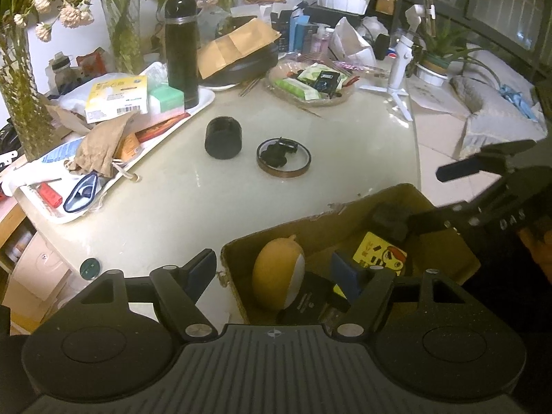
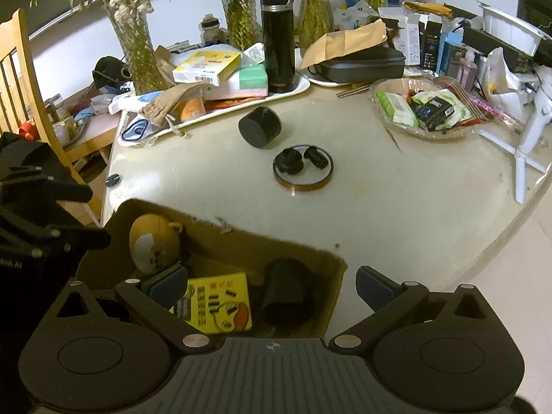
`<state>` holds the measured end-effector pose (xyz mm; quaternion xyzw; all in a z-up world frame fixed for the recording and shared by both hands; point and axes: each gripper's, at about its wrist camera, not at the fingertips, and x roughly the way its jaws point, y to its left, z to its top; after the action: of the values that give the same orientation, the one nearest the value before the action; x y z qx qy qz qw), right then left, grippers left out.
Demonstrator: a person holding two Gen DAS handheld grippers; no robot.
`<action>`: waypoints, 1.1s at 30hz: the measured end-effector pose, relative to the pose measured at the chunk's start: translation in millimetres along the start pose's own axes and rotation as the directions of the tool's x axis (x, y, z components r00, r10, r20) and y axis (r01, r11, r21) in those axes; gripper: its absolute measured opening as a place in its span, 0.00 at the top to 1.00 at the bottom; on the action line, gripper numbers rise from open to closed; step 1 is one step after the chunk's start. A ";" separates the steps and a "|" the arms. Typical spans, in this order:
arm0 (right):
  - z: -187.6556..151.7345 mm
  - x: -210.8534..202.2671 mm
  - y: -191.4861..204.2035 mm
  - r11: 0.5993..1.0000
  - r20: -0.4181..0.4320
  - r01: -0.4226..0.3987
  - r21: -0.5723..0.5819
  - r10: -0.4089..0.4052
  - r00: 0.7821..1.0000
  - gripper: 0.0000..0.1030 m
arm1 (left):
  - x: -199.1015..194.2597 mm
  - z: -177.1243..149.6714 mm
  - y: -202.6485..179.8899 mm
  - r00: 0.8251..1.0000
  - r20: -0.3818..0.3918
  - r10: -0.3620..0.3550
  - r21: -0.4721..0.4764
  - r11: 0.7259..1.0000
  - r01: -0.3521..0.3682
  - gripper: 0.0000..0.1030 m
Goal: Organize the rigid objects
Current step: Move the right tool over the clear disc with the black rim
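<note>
Ordering by size, with the cardboard box as landmark:

Tabletop: pale glossy round tabletop (image 2: 396, 207), carrying everything below.

Box: open brown cardboard box (image 1: 345, 220) at the near edge of the tabletop, just under both tongs.

Tray: long white tray (image 2: 300, 87) well beyond the box, piled with cartons and a tan cloth pouch.

Flask: tall black cylindrical flask (image 2: 277, 38), upright on the tray's end.

Basket: shallow clear basket (image 2: 377, 91) of green packets, far from the box, on the right in the right wrist view.

Left tongs: left tongs (image 1: 274, 270), jaws standing apart and gripping nothing; one blue pad over the box, the other outside its wall.

Right tongs: right tongs (image 2: 272, 284), jaws wide and empty, above the box's near corner.

Plush: round orange and white plush toy (image 1: 277, 272) inside the box, against its wall.

Card: yellow printed card pack (image 2: 215, 302) flat inside the box.

Dark cup: black cylindrical cup (image 2: 288, 291) inside the box, beside the card pack.

Canister: short black cylinder (image 1: 223, 137) lying on its side beyond the box, on bare tabletop.

Tape ring: amber tape ring (image 1: 283, 157) just beside the canister, with small black parts (image 2: 293, 160) inside it.
</note>
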<state>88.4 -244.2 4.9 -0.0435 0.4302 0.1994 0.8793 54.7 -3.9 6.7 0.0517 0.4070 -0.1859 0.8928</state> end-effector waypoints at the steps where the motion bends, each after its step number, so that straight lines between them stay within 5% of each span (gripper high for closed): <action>1: 3.6 1.4 -0.6 1.000 0.002 0.001 -0.003 -0.001 1.000 0.00 | 0.4 0.5 -0.4 1.000 0.001 -0.004 0.000 1.000 0.004 0.29; 16: 66.1 33.0 -16.2 0.997 0.033 -0.082 0.008 0.082 0.996 0.00 | 0.0 21.8 4.9 0.999 0.044 -0.020 0.002 1.000 0.020 0.29; 33: 84.9 89.0 -31.3 0.991 -0.037 -0.067 -0.116 0.063 0.997 0.00 | 5.4 17.3 1.1 0.998 0.038 -0.044 0.006 0.999 0.044 0.29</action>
<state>212.2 -223.9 -13.8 -0.0841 0.4335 0.2521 0.8611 70.6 -8.7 14.1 0.0412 0.3903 -0.2073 0.8961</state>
